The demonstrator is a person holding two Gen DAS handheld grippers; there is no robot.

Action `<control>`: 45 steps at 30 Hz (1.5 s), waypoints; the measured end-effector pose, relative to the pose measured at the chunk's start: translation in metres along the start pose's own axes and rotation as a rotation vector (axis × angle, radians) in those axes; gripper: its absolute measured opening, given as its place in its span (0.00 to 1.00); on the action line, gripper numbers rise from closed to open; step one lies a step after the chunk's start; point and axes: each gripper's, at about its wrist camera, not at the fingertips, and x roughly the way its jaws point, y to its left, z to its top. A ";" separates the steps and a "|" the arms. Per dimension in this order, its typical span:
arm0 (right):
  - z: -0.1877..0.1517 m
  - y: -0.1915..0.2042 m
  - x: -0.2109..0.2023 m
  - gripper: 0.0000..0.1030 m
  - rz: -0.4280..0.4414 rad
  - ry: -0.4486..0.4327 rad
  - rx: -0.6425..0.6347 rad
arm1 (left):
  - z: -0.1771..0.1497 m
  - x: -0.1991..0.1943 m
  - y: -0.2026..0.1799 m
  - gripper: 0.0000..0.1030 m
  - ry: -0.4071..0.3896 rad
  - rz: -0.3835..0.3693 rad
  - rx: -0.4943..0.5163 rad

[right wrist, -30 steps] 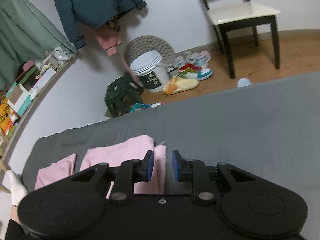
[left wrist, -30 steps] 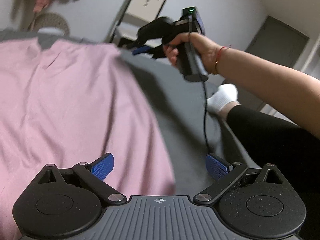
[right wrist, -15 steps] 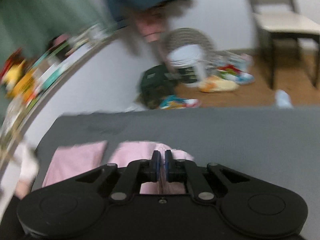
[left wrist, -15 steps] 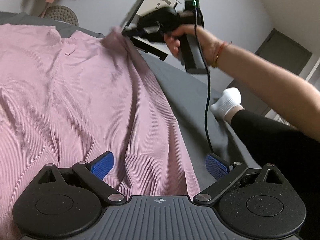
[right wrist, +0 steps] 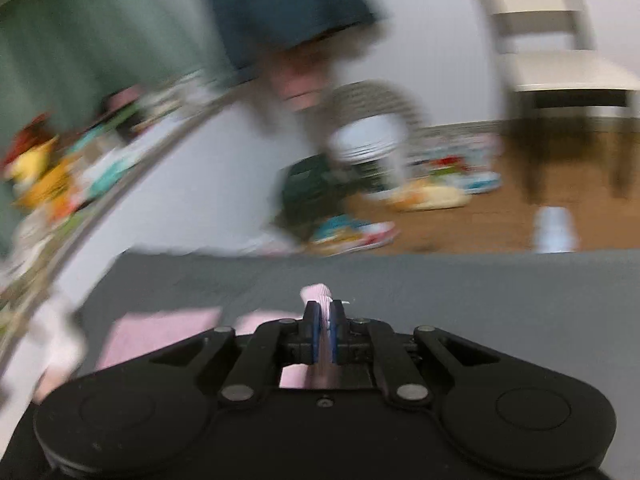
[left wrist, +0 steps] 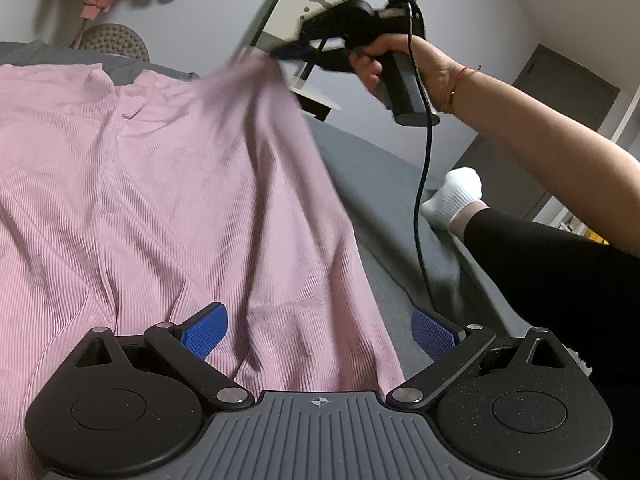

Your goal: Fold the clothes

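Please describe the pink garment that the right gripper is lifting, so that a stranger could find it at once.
Find the grey bed. The ribbed pink garment covers most of its surface, and the right gripper pinches one corner of it in the air. The other pink clothes lie small and folded flat.

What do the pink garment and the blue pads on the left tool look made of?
Pink garment: soft ribbed knit fabric, matte, going by its fine parallel lines and limp folds. Blue pads: probably rubber or textured plastic, showing a fine grid pattern.
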 end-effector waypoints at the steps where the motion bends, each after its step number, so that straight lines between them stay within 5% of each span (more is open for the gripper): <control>1: 0.002 -0.010 -0.003 0.05 -0.039 0.000 0.011 | 0.001 0.000 0.001 0.96 0.000 0.001 0.001; 6: -0.004 -0.051 -0.004 0.05 -0.192 0.074 0.055 | 0.004 -0.001 0.007 0.96 0.005 -0.005 -0.005; 12: -0.021 -0.085 -0.003 0.05 -0.235 0.119 0.138 | 0.007 -0.010 -0.001 0.96 0.023 0.038 0.051; 16: -0.029 -0.099 -0.001 0.07 -0.182 0.114 0.220 | 0.000 -0.032 -0.030 0.96 -0.052 0.000 0.246; 17: -0.030 -0.102 -0.001 0.08 -0.169 0.118 0.232 | -0.003 -0.034 -0.039 0.96 -0.042 -0.013 0.311; 19: -0.031 -0.107 -0.002 0.24 -0.149 0.133 0.255 | -0.008 -0.034 -0.056 0.96 -0.001 -0.008 0.428; 23: -0.035 -0.107 -0.002 0.24 -0.142 0.144 0.265 | -0.020 -0.022 -0.076 0.95 0.107 0.095 0.559; 25: -0.036 -0.105 -0.001 0.18 -0.139 0.143 0.263 | -0.020 -0.020 -0.075 0.77 0.130 0.082 0.537; 27: -0.035 -0.102 0.000 0.08 -0.125 0.136 0.257 | -0.017 -0.010 -0.074 0.48 0.171 0.120 0.521; 29: -0.031 -0.095 -0.001 0.06 -0.119 0.119 0.245 | -0.015 -0.003 -0.070 0.34 0.178 0.150 0.502; 33: -0.018 -0.068 -0.003 0.06 -0.052 0.094 0.186 | 0.005 -0.006 -0.037 0.25 0.131 0.168 0.199; 39: -0.008 -0.005 0.014 0.07 0.049 0.102 0.060 | 0.016 -0.036 0.030 0.25 0.037 0.187 -0.226; 42: -0.013 0.011 0.026 0.09 0.044 0.134 0.026 | 0.013 -0.044 0.043 0.25 0.025 0.229 -0.269; 45: -0.017 0.013 0.028 0.22 0.023 0.143 -0.001 | 0.009 -0.052 0.045 0.25 0.018 0.254 -0.261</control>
